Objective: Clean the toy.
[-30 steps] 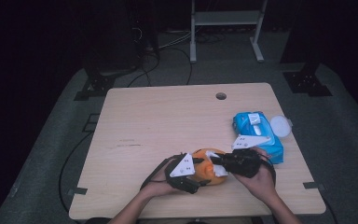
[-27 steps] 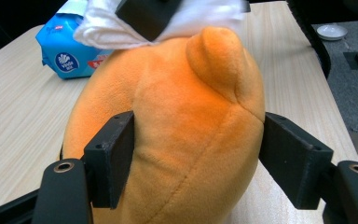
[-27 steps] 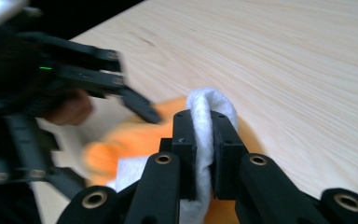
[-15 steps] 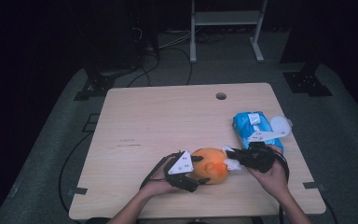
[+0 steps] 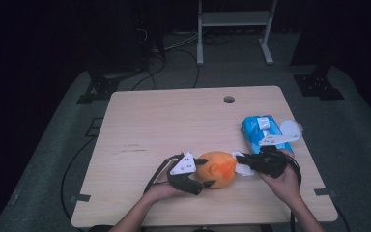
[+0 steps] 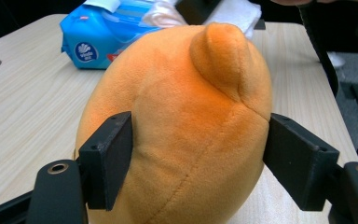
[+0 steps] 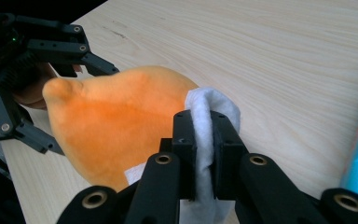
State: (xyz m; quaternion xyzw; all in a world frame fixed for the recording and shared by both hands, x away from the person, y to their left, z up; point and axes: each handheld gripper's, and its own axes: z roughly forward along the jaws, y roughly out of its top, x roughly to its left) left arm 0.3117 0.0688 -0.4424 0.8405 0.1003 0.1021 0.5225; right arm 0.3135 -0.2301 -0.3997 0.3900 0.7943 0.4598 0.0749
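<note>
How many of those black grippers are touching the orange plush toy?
2. The left gripper clasps the toy from its left side; the right gripper, pinching a white wipe, presses that wipe against the toy's right side.

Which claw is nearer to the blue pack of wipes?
Right. The right claw sits just in front of the blue wipes pack, clamping a white wipe. The left claw is farther away, across the orange plush toy it straddles.
</note>
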